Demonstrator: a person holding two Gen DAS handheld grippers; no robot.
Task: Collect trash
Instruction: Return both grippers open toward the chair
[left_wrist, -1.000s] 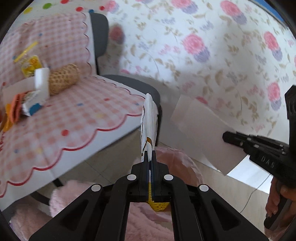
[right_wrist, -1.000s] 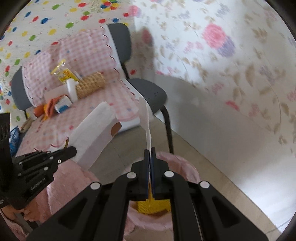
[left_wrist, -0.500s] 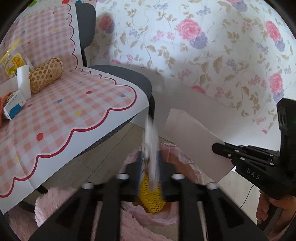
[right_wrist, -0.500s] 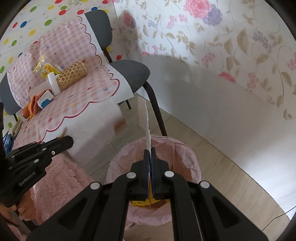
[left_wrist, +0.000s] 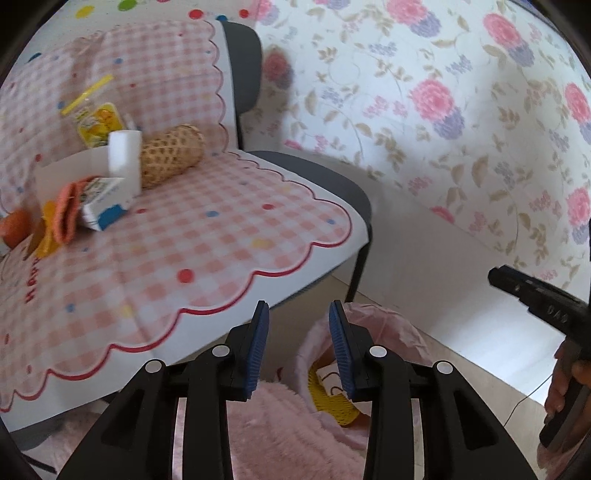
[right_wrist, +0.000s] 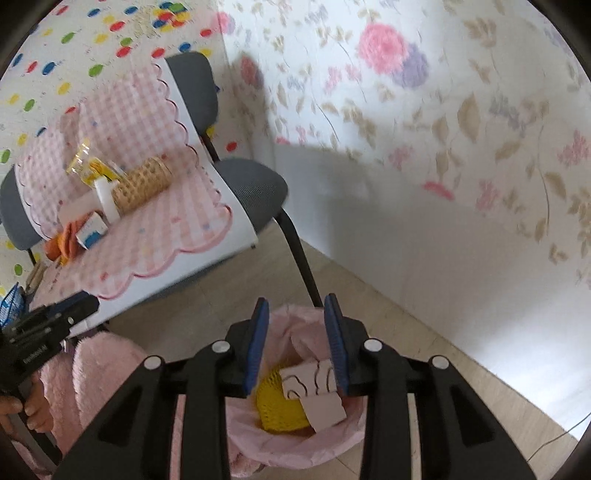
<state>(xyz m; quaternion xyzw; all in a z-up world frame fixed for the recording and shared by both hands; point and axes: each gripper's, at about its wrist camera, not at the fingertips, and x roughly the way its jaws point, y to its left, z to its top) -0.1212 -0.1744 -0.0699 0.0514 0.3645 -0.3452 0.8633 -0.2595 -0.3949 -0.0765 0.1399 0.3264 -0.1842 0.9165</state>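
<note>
A bin lined with a pink bag (right_wrist: 295, 439) stands on the floor by the chair; it also shows in the left wrist view (left_wrist: 373, 328). Inside lie a yellow net (right_wrist: 275, 406) and white paper pieces with drawn lines (right_wrist: 317, 391). My right gripper (right_wrist: 296, 339) is open and empty above the bin. My left gripper (left_wrist: 298, 341) is open and empty beside the bin's left rim. On the chair's checked pink cloth (left_wrist: 207, 236) lie more items: a yellow packet (left_wrist: 98, 122), a woven tube (left_wrist: 171, 155), a white-blue carton (left_wrist: 105, 206) and an orange cloth (left_wrist: 66, 210).
A grey chair (right_wrist: 255, 188) stands against the flowered wall, its leg (right_wrist: 301, 266) right behind the bin. A fluffy pink rug (left_wrist: 288, 432) lies on the floor left of the bin. Each gripper shows at the edge of the other's view (left_wrist: 543, 306) (right_wrist: 44, 332).
Both grippers were shut on white paper sheets held over the bin; both have opened and the paper now lies in the bin. The left gripper has swung back toward the chair.
</note>
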